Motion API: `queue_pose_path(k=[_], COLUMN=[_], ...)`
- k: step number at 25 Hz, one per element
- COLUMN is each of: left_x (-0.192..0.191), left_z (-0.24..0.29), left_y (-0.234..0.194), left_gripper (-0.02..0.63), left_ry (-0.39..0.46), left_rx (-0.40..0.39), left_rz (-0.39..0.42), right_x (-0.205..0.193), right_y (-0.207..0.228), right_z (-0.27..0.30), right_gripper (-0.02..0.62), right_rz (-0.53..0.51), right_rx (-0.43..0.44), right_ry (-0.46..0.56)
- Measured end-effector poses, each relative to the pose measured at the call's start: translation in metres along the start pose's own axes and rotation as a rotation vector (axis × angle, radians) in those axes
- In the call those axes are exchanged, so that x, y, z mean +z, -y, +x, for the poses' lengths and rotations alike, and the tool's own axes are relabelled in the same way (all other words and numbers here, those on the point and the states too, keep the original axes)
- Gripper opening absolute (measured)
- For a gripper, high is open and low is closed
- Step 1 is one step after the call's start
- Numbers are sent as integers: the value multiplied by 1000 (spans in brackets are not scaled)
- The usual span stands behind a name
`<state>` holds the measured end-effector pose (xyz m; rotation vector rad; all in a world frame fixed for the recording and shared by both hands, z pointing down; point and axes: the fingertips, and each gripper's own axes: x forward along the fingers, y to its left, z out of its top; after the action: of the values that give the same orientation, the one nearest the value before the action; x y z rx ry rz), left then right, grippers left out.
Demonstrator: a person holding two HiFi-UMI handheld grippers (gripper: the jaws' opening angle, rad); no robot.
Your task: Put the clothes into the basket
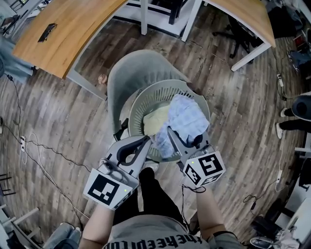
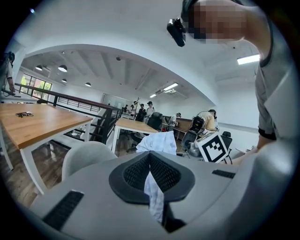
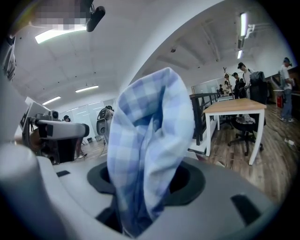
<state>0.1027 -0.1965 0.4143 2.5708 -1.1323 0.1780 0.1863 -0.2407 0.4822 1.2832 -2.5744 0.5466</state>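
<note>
A grey slatted laundry basket (image 1: 141,95) rests on a grey chair (image 1: 121,73) right in front of me. Inside it lies a pale yellow garment (image 1: 156,120). A blue checked cloth (image 1: 187,116) is heaped over the basket's right side. My left gripper (image 1: 148,141) sits at the basket's near rim, shut on a thin white-blue fold of that cloth (image 2: 154,192). My right gripper (image 1: 172,133) is at the cloth's near edge. In the right gripper view the bunched checked cloth (image 3: 150,140) rises between the wide-set jaws of the right gripper (image 3: 145,183), which do not press it.
Wooden tables stand at the far left (image 1: 73,24) and far right (image 1: 243,14), with an office chair (image 1: 238,34) under the right one. Cables (image 1: 29,146) trail across the wooden floor on the left. A person's legs (image 1: 299,119) show at the right edge.
</note>
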Motion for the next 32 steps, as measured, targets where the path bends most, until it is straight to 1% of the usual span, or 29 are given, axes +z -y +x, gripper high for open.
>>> queue_pose_path(k=[7, 9, 14, 18, 23, 26, 29, 32], left_x=[-12, -16, -14, -14, -13, -14, -12, -13], left_z=[2, 2, 0, -3, -4, -7, -10, -14], left_y=[-3, -2, -3, -5, -3, 1, 2, 4], left_gripper=[15, 15, 15, 15, 15, 15, 15, 15], left_ry=[-25, -41, -39, -25, -9, -24, -15, -25], left_rx=[-10, -19, -26, -20, -20, -28, -28, -31], left_rz=[-22, -25, -31, -26, -23, -30, -21, -26], right_x=[-28, -32, -38, -29, -11, -10, -12, -13], right_y=[4, 5, 1, 1, 0, -3, -6, -10], right_z=[7, 8, 9, 6, 5, 3, 1, -2], right_gripper=[252, 256, 256, 256, 252, 244, 238, 220], right_rz=[24, 24, 23, 43, 32, 37, 40, 47], right_rx=[-34, -42, -50, -61, -63, -62, -61, -62], right_ry=[-81, -99, -133, -93, -40, -37, -40, -36])
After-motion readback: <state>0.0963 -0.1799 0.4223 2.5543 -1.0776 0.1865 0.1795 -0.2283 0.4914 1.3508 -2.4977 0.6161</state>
